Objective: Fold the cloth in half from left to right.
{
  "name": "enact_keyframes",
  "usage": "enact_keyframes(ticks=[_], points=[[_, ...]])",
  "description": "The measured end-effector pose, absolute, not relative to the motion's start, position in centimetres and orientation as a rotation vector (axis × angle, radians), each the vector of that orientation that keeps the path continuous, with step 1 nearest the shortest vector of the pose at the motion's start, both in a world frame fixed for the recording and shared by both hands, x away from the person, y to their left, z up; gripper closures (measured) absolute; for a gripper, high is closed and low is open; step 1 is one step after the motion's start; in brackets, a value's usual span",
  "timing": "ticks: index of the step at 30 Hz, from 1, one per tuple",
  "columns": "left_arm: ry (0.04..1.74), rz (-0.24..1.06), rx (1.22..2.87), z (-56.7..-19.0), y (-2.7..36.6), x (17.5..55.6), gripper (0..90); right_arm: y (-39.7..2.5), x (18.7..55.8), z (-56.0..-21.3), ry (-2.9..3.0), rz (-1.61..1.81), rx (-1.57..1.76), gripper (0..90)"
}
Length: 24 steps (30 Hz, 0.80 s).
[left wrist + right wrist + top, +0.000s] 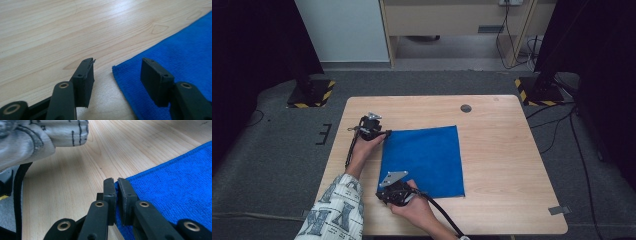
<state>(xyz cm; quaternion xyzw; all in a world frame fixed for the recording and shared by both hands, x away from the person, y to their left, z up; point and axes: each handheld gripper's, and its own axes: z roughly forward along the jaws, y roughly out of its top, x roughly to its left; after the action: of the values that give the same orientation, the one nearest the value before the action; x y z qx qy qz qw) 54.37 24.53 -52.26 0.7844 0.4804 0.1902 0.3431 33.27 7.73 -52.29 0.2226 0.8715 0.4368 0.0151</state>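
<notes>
High view: blue cloth (422, 161) lies flat mid-tabletop (497, 150); left tool (384, 133) at its far-left corner, right tool (387, 196) at near-left corner.

Left gripper view: jaws wide apart, straddling the cloth corner, one jaw over bare wood, other over fabric. Risk: closing w/o dropping lower could miss the thin hem.

Right gripper view: jaws nearly shut, pinching the cloth edge betw. them. Grip looks shallow, so a lift could let the edge slip out.
</notes>
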Motion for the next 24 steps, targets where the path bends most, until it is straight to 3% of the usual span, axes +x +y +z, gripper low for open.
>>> enact_keyframes(ticks=[9,17,20,24], points=[[1.234,0.506,2.061,-53.1,24.2,54.7,45.6,7.6,33.2,-52.2,2.695,1.351,0.692,85.8],[1.173,0.459,2.081,-52.9,23.5,54.3,78.2,7.6,33.3,-52.1,2.682,1.357,0.699,85.9],[1.171,0.438,2.073,-53.0,23.5,54.3,85.9,7.5,33.3,-52.0,2.679,1.356,0.699,85.8],[1.179,0.424,2.052,-52.8,23.7,54.4,87.9,7.3,33.2,-52.0,2.673,1.357,0.696,85.7]])
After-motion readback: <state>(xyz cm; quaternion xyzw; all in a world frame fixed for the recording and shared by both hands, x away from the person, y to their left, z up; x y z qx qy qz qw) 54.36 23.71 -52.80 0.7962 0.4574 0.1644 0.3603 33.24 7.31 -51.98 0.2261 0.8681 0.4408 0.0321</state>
